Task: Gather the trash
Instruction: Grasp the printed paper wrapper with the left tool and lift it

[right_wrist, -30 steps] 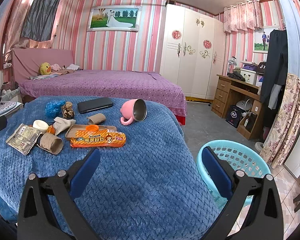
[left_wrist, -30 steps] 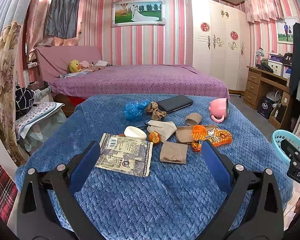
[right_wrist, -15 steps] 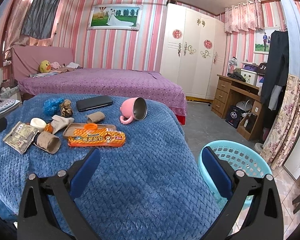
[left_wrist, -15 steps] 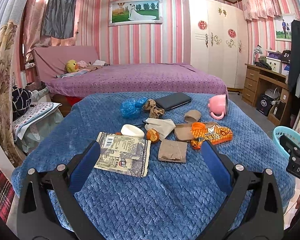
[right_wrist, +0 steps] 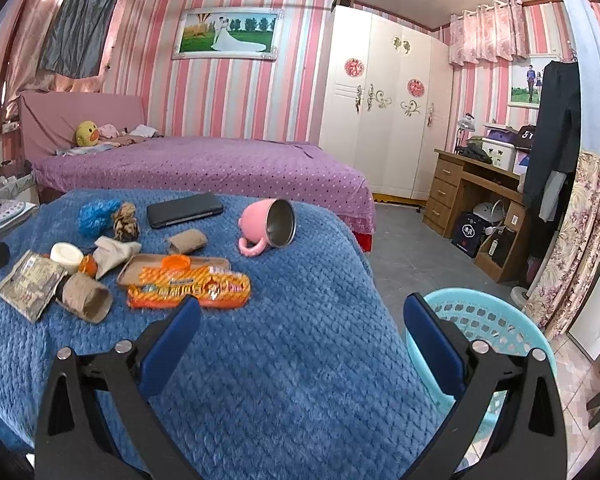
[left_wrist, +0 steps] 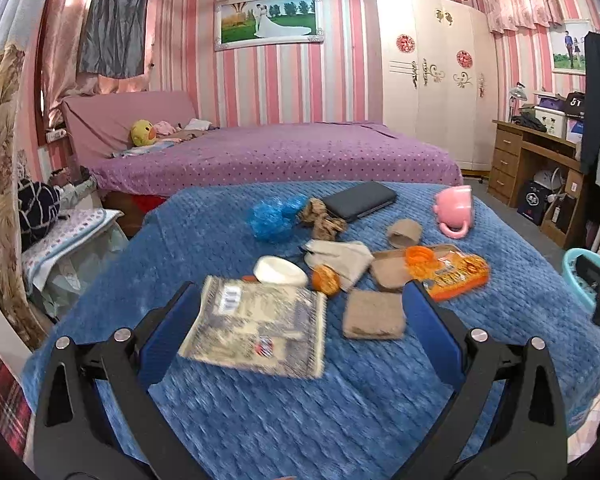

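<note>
trash lies scattered on the blue blanket (left_wrist: 380, 400), nothing collected; left gripper (left_wrist: 300, 320), jaws spread and empty, has crept closer over the flat snack wrapper (left_wrist: 256, 328), right gripper (right_wrist: 300, 336) open near the basket (right_wrist: 484, 320).

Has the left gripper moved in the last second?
Yes. The left gripper has eased forward and down toward the foil wrapper, which sits lower and larger between its open fingers against the fixed blue blanket.

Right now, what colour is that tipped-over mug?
Pink outside, the mug has a shiny metal inside, clearest in the right wrist view.
</note>
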A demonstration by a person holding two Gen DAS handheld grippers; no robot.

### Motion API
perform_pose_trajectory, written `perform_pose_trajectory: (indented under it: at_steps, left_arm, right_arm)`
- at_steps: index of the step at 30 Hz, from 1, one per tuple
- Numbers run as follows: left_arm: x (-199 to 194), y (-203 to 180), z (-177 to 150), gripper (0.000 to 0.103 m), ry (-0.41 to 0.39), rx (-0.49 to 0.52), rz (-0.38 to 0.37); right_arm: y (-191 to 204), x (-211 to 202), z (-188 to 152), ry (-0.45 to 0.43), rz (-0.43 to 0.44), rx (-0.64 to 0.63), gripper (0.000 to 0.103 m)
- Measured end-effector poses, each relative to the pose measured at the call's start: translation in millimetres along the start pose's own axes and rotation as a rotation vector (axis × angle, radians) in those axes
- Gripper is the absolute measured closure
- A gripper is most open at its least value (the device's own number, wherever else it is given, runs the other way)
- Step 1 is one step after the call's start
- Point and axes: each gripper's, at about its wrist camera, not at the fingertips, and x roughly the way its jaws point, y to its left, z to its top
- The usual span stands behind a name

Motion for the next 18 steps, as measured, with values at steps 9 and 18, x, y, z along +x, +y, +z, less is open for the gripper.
perform_pose_trajectory:
  at_steps: [9, 18]
  left_arm:
    - [48, 35, 4, 0.005, 0.08, -0.021, 0.012]
    - [84, 66, -16, 0.005, 0.205, 0.001, 0.093]
  right_arm:
    - [14, 22, 0, 0.014, 0.004, -0.035, 0.004]
    - [24, 49, -10, 0.087, 0.063, 0.008, 0.004]
